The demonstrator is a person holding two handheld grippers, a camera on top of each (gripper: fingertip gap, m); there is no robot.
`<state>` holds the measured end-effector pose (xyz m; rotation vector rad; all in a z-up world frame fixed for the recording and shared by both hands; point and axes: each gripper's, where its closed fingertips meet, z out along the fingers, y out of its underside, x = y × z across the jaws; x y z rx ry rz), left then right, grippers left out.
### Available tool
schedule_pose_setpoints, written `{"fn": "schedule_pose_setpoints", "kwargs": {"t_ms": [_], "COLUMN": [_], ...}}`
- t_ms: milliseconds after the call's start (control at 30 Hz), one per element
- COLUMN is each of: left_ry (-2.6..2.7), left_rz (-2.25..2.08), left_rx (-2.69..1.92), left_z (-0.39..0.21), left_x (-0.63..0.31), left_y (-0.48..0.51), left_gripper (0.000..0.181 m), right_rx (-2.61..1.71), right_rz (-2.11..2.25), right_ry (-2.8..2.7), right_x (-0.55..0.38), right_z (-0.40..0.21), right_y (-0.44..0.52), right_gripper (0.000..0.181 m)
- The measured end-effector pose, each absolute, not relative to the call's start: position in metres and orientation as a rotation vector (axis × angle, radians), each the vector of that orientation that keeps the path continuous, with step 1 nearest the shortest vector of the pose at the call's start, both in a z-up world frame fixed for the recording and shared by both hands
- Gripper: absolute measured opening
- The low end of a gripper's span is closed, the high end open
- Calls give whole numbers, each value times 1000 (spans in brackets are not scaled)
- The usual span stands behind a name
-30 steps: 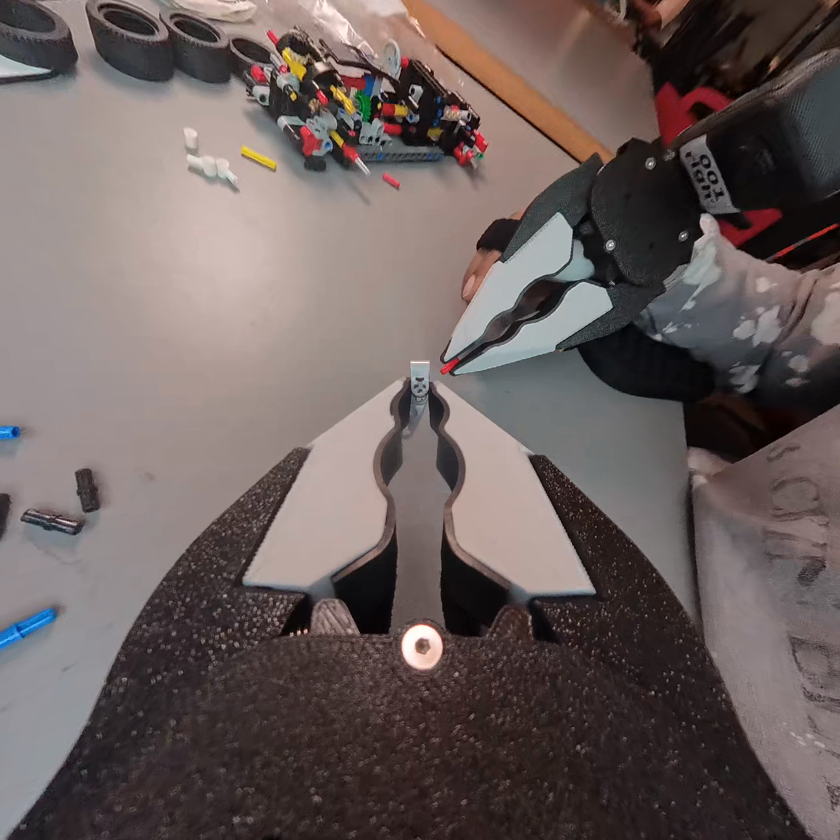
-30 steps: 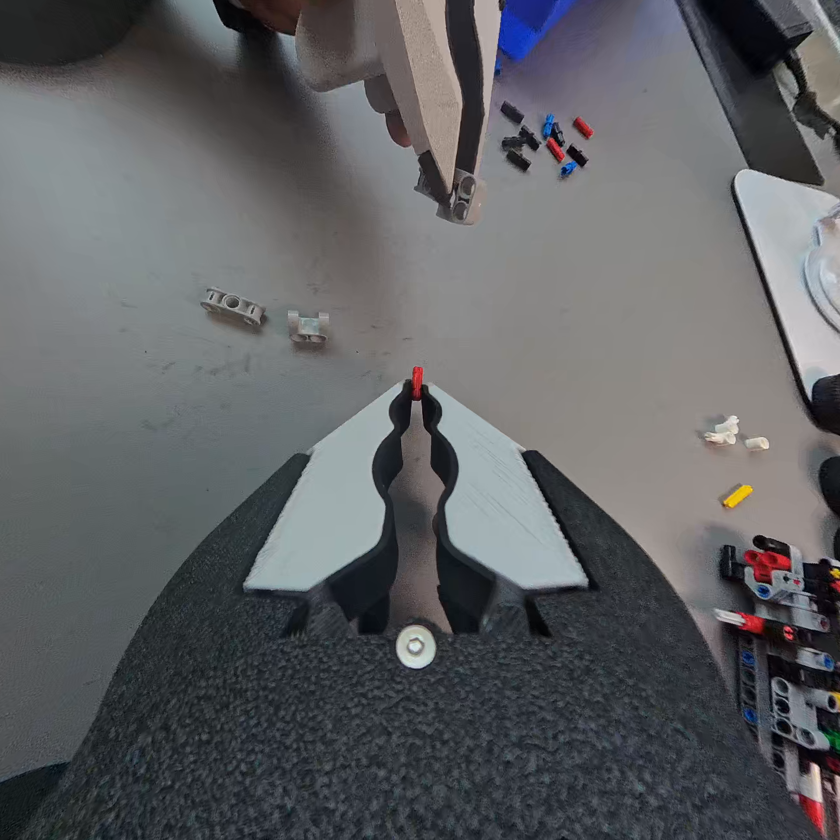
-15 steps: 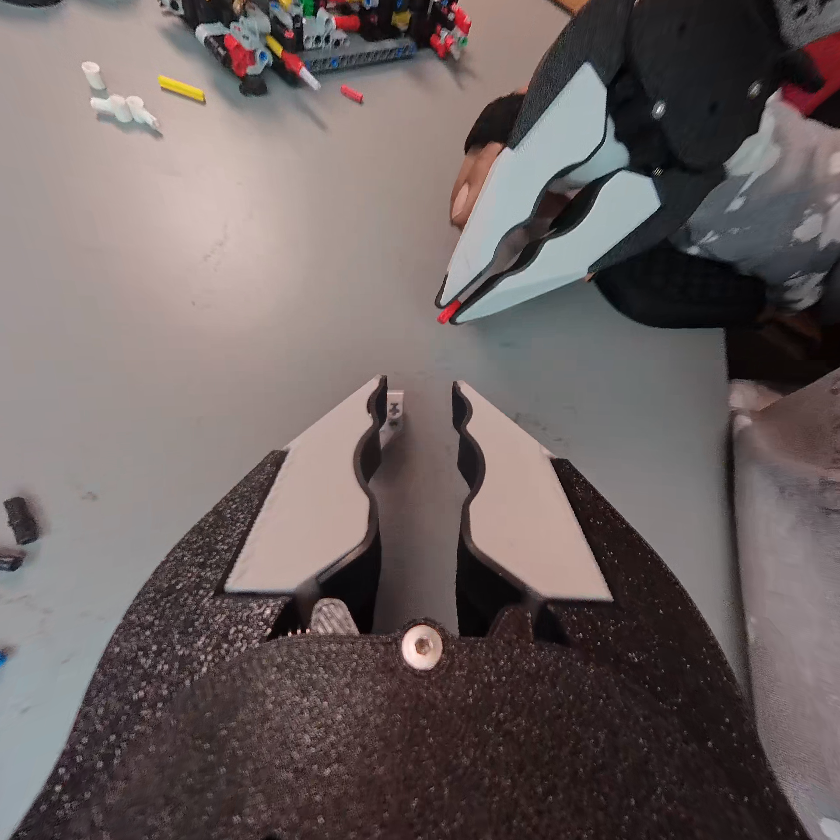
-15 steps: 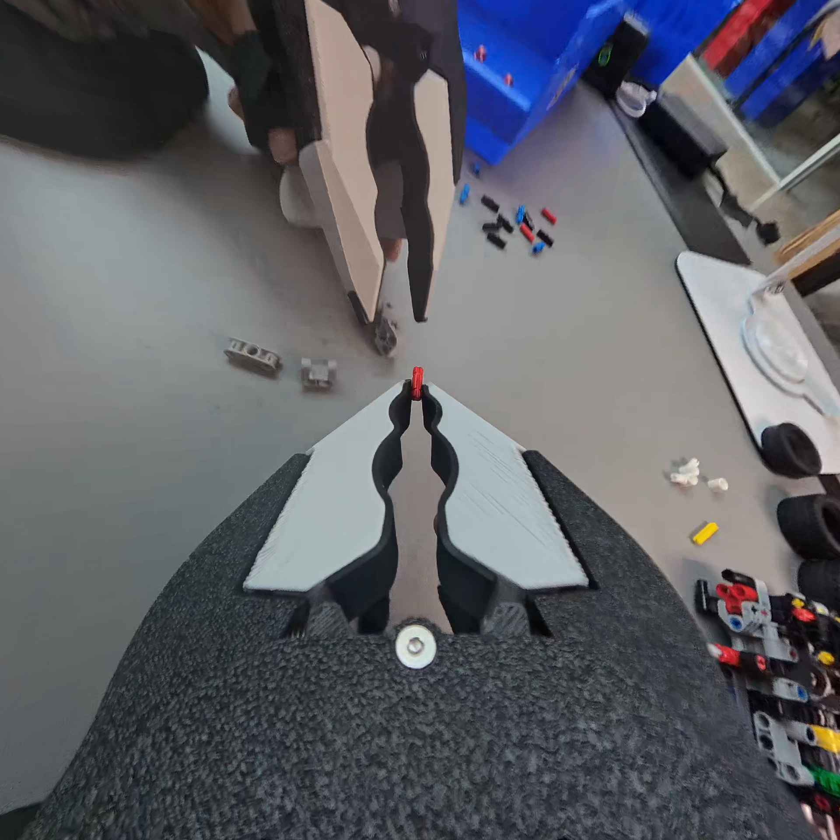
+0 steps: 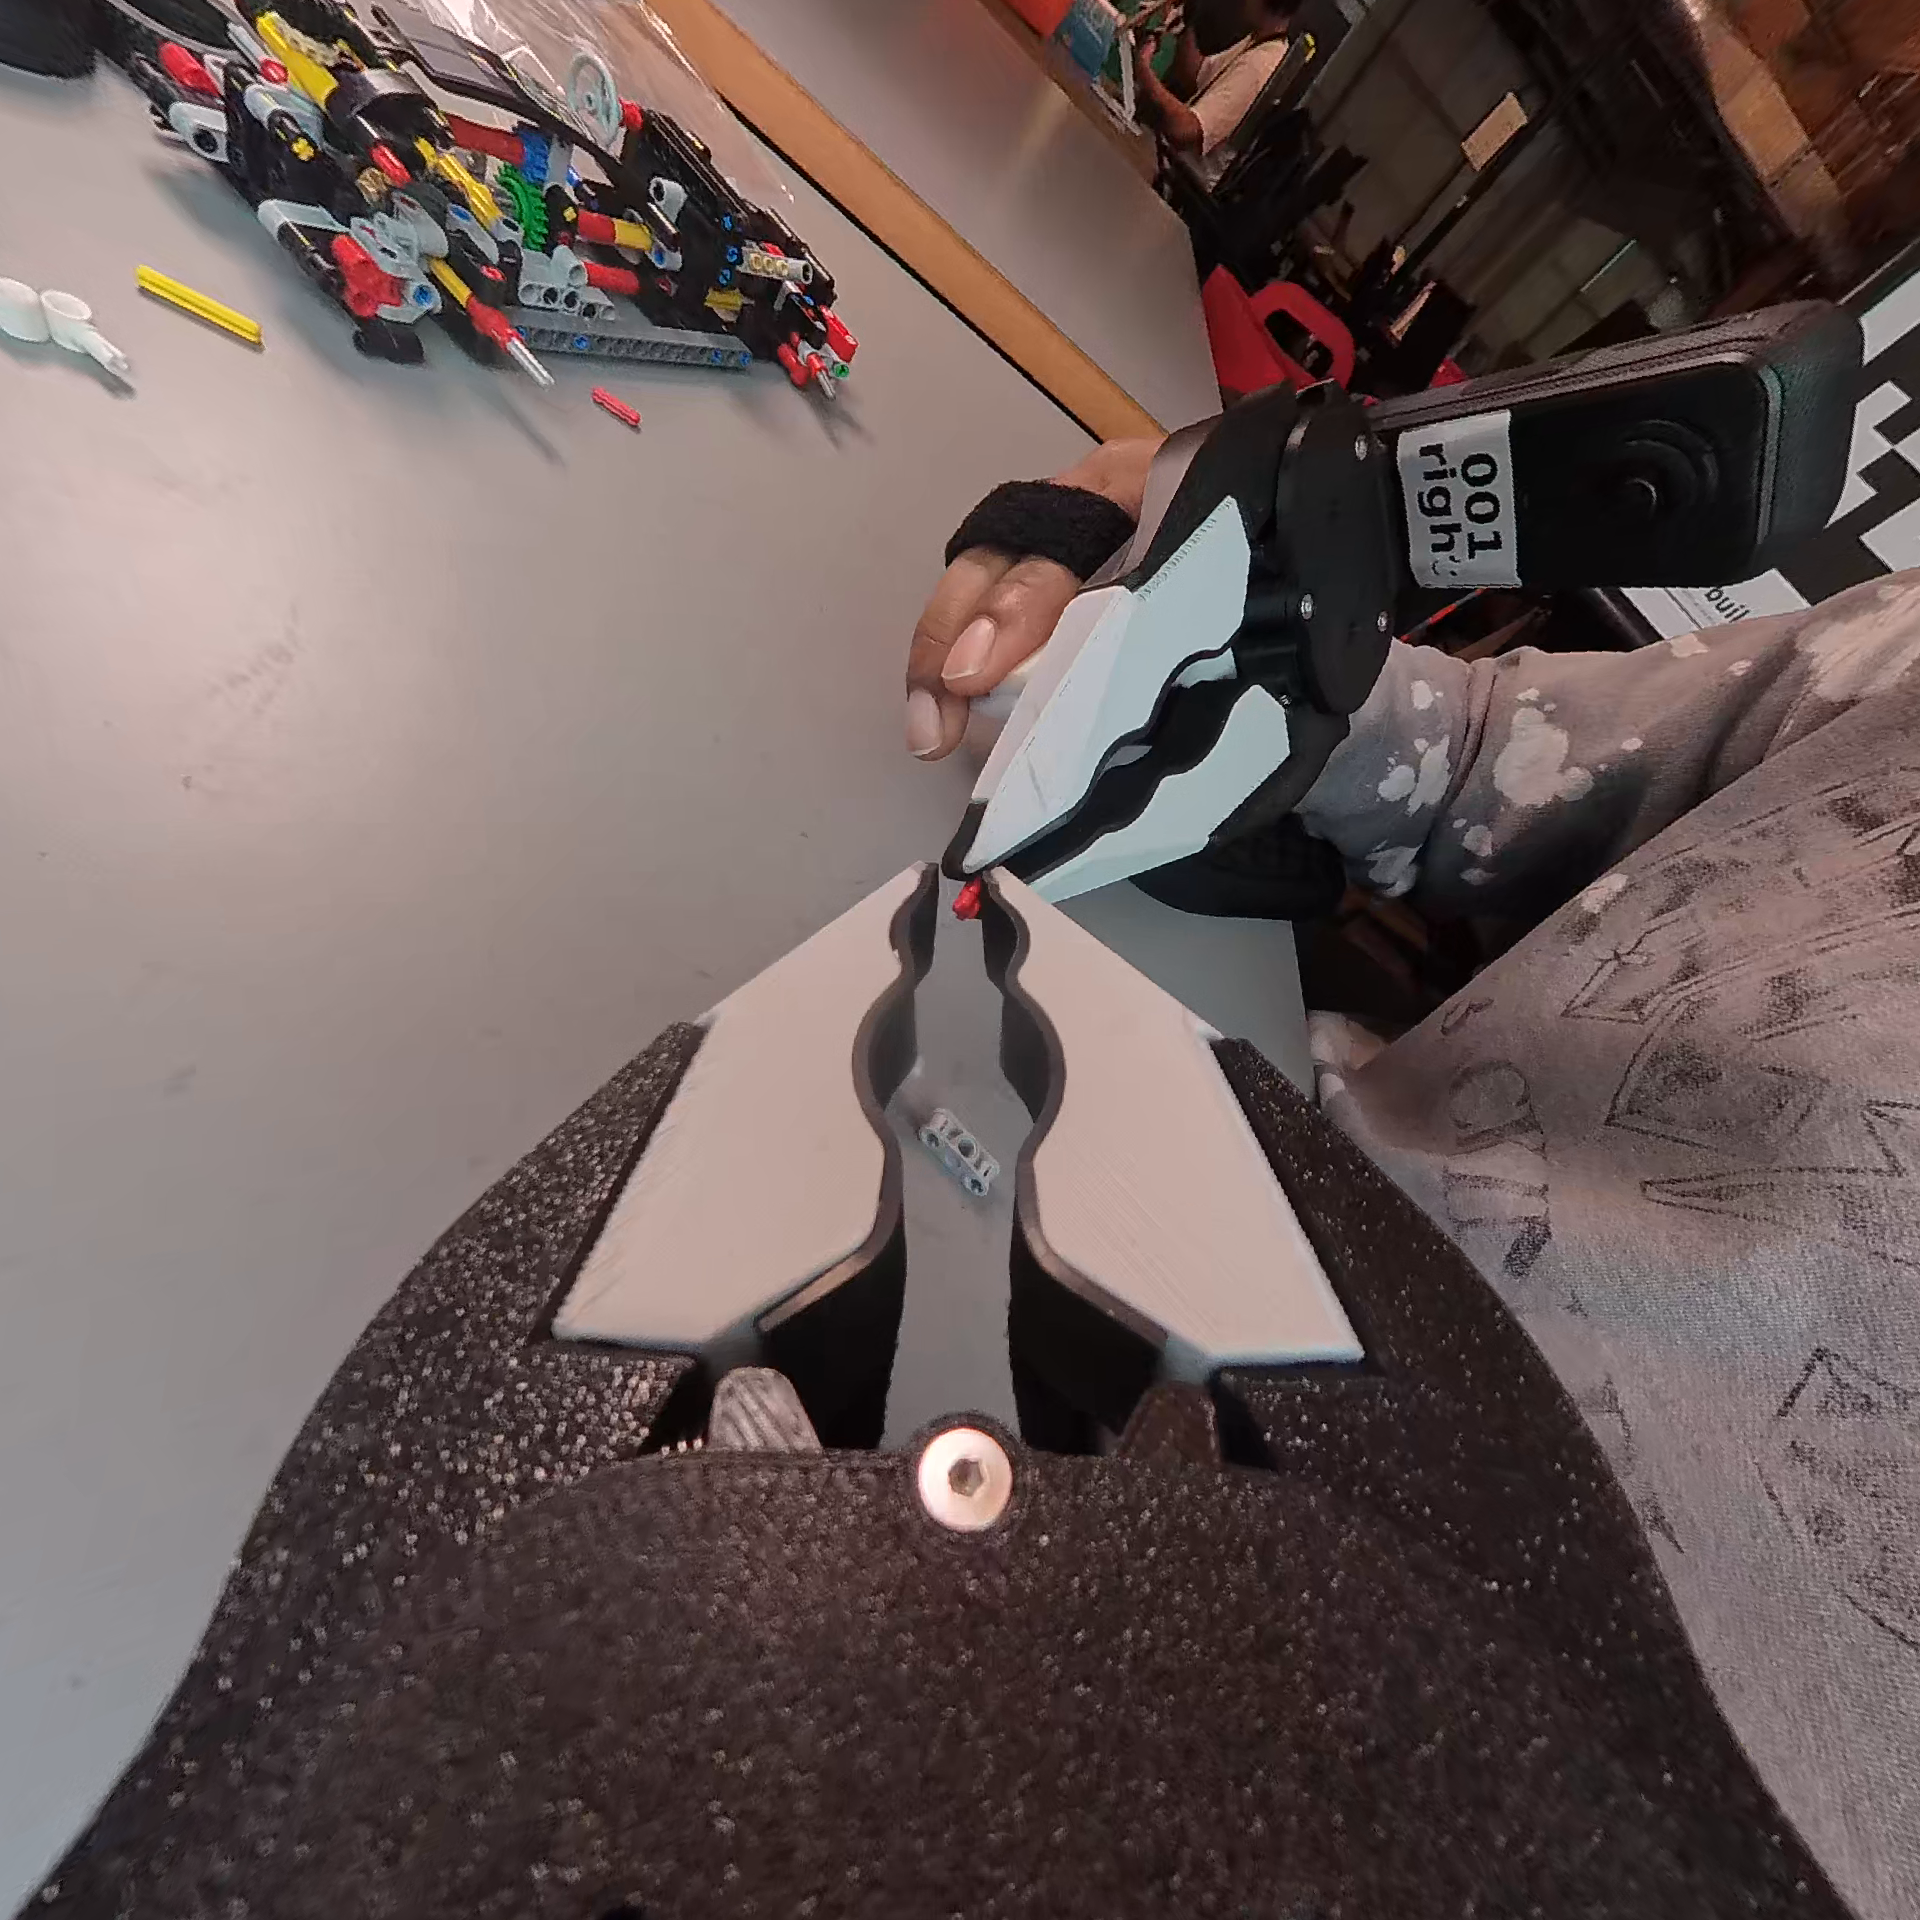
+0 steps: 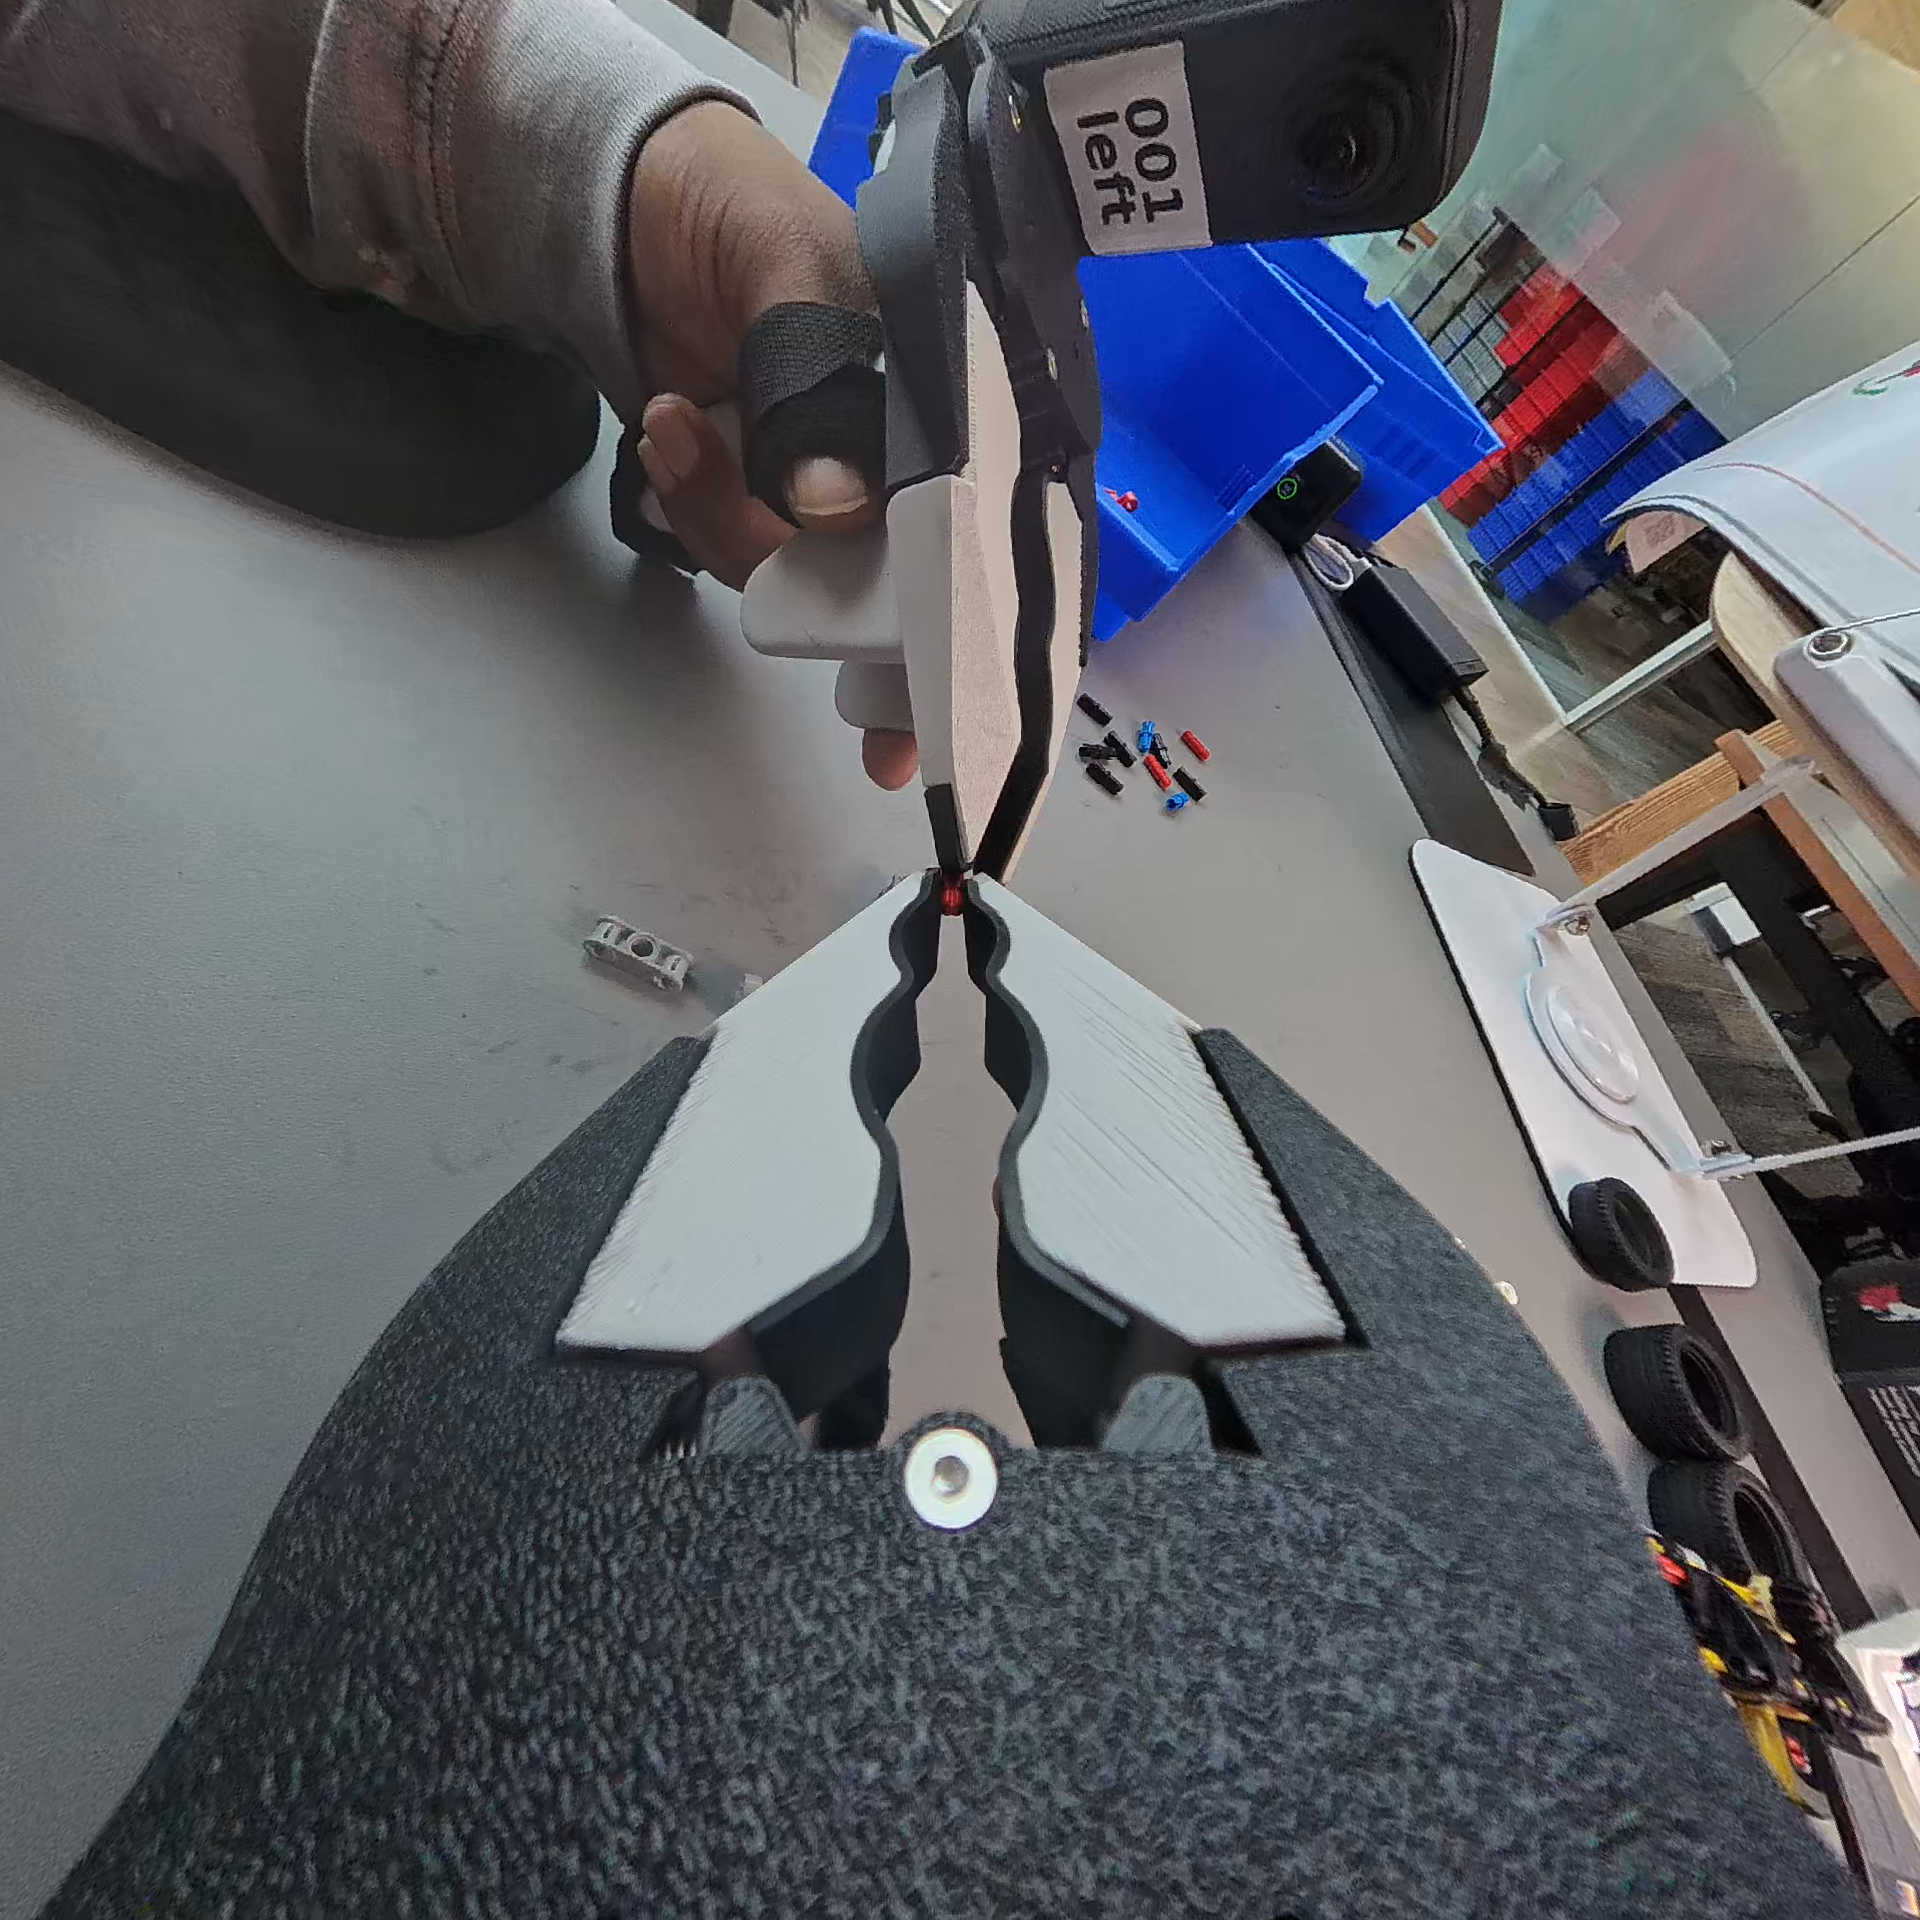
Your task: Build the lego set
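My right hand-held gripper (image 6: pixel 951 896) is pressed together on a tiny red plastic pin (image 6: pixel 951 896), pinched at the very tips, and my left hand-held gripper (image 5: pixel 961 899) has its tips brought up against that same pin from the other side. The left fingers stand slightly parted with the pin sitting in the gap; I cannot tell whether they are gripping it or only framing it. Under the left hand-held gripper, a small light-grey connector with holes (image 5: pixel 961 1150) lies loose on the grey bench (image 5: pixel 416 675), and the right wrist view shows a similar grey holed connector (image 6: pixel 636 954) beside a smaller grey bit half hidden behind my finger. Farther out sits the half-built model of black, red, yellow and grey beams (image 5: pixel 499 239), long and fairly dense already, so I judge a good part of the build done. Still loose are black rubber tyres (image 6: pixel 1678 1392), a scatter of black, blue and red pins (image 6: pixel 1143 753), a thin yellow axle (image 5: pixel 197 304) and white tube-shaped connectors (image 5: pixel 52 317), so much is left. The model is cut off at the frame edges in both views.
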<state>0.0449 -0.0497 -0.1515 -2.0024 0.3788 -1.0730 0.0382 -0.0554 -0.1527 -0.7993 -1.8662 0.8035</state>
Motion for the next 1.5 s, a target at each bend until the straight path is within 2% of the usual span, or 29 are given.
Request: {"fn": "schedule_pose_setpoints", "kwargs": {"t_ms": [467,800,1067,1133,1333,1500], "left_ry": [265,252,318,290,185,109], "left_rz": [-1270,-1319,-1039,-879,-106,154], "left_rx": [-1992,-1937,-1921,-1948,-2127,-2214], "left_z": [-147,-139,-137,-142,-179,-197], "left_x": [46,48,38,20,-72,-112], "left_y": [-51,-51,-42,-34,-11,-7], "left_gripper": [9,1,0,0,1,1], "right_rx": [-765,-742,-779,-864,-1579,-1879], "right_rz": [742,756,760,713,458,389], "right_ry": [-1821,-1792,-1775,-1765,-1473,-1340], "right_x": [36,37,38,40,89,121], "right_z": [-146,-138,-139,-142,-171,-202], "right_y": [-50,-51,-40,-19,124,160], "right_gripper": [3,1,2,9,29,34]}}
